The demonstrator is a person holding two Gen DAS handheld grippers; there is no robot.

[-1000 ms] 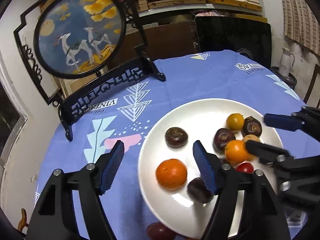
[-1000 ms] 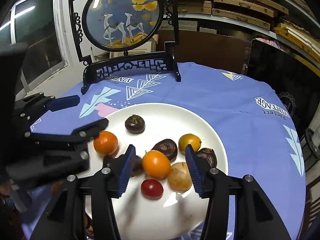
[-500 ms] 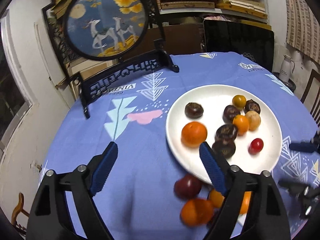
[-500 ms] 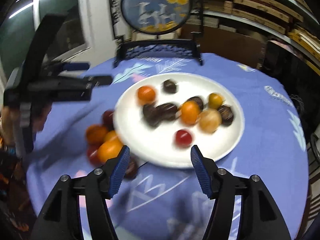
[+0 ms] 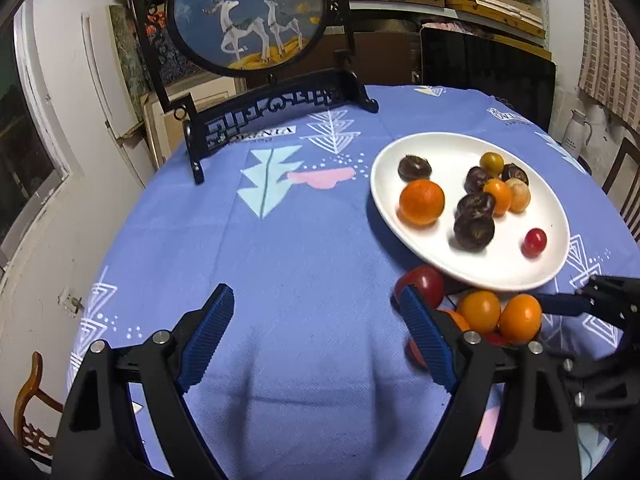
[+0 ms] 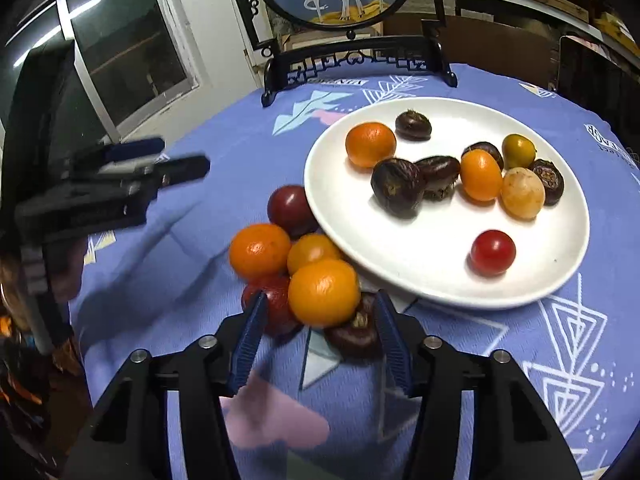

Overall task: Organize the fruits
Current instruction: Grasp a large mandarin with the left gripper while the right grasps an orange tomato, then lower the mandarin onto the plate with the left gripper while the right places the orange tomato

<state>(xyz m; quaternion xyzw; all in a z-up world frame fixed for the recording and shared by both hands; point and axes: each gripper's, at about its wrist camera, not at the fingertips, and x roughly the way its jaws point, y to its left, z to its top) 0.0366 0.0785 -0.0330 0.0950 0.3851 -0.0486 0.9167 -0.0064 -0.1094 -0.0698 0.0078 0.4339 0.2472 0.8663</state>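
Blue patterned cloth covers the round table; its left half lies bare out to the rim, giving free room beneath the left gripper, whose jaws stand wide with nothing between them. Loose oranges and tomatoes huddle against the near edge of the white oval plate holding more fruit. The right gripper is closing around one orange mandarin, pads not yet touching. Mirrored lettering on the cloth reads roughly "VINTAGE".
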